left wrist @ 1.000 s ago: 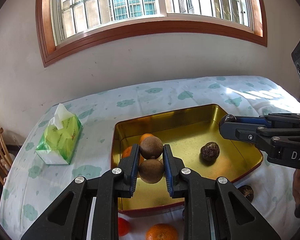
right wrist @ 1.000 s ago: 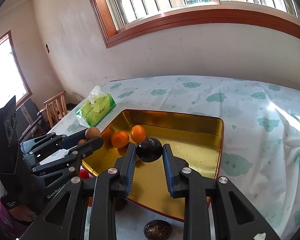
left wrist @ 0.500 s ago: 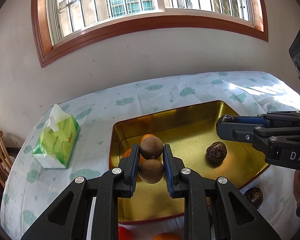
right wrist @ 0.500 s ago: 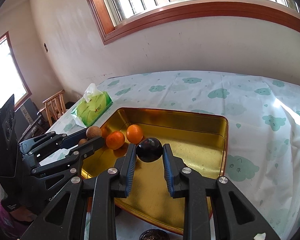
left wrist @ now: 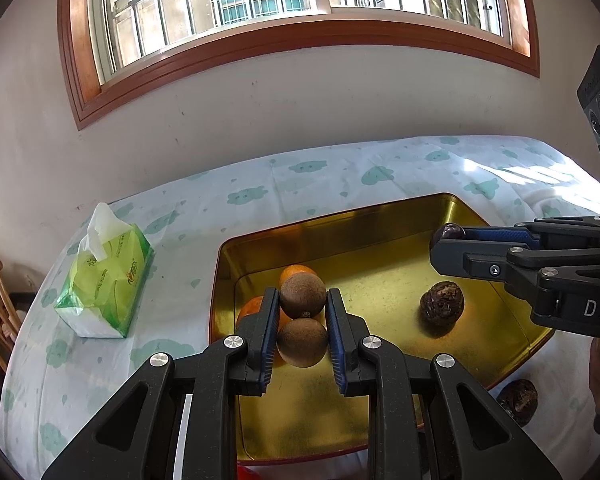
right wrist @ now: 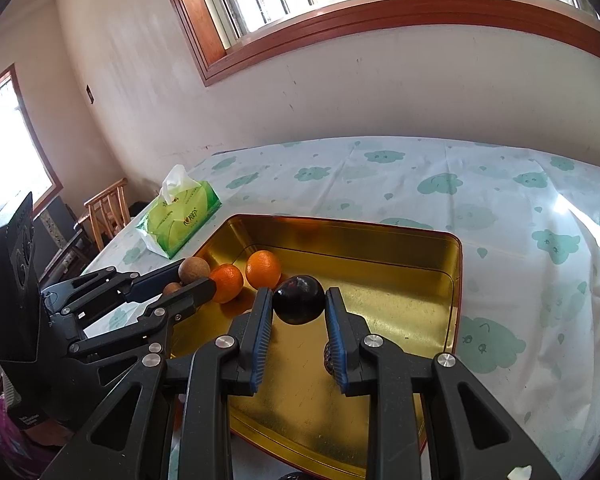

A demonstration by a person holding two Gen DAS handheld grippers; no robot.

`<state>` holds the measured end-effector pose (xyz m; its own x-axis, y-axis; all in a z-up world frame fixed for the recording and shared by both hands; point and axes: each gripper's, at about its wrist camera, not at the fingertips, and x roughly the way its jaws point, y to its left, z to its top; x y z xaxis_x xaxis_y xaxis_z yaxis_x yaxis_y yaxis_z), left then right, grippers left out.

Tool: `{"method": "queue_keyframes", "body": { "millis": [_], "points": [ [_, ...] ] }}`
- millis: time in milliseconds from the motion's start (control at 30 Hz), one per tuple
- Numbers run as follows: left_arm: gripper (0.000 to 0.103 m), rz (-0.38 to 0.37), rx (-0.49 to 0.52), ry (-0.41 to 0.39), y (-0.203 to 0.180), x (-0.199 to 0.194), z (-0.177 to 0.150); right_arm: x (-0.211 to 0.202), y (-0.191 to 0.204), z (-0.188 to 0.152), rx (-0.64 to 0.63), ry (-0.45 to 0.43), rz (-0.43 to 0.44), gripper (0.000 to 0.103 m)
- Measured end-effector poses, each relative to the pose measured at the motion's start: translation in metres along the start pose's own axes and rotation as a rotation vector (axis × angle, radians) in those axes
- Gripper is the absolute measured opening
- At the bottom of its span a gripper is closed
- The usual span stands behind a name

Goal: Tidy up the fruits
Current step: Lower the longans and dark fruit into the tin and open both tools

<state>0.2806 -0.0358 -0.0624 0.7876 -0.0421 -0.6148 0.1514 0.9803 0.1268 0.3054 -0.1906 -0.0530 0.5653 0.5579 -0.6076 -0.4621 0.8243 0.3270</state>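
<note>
A gold tin tray [left wrist: 380, 280] [right wrist: 380, 264] lies on the clouded tablecloth. My left gripper [left wrist: 302, 320] is shut on two brown kiwis [left wrist: 302, 342], stacked one ahead of the other, above the tray's left part; it also shows in the right wrist view [right wrist: 188, 280]. My right gripper [right wrist: 299, 304] is shut on a smooth dark round fruit [right wrist: 299, 299] over the tray's middle; it also shows in the left wrist view [left wrist: 448, 236]. Two oranges [right wrist: 246, 272] sit in the tray's near-left corner. A wrinkled dark fruit [left wrist: 442, 304] lies in the tray.
A green tissue pack [left wrist: 108, 276] [right wrist: 180, 216] lies left of the tray. Another wrinkled dark fruit [left wrist: 518, 400] lies on the cloth outside the tray's right edge. A wooden chair [right wrist: 108, 208] stands beyond the table's left end. The wall and window are behind.
Both grippers, still holding their fruit, have moved forward over the tray. The loose fruits on the cloth at the near edge have slid out of the bottom of both views.
</note>
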Motion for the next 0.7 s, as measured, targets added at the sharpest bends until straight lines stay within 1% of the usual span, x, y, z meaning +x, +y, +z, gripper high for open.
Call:
{"method": "queue_keyframes", "body": {
  "millis": [700],
  "points": [
    [0.024,0.004,-0.005,0.035,0.002,0.021,0.004,0.014,-0.006,0.004,0.013,0.023,0.003,0.024]
  ]
}}
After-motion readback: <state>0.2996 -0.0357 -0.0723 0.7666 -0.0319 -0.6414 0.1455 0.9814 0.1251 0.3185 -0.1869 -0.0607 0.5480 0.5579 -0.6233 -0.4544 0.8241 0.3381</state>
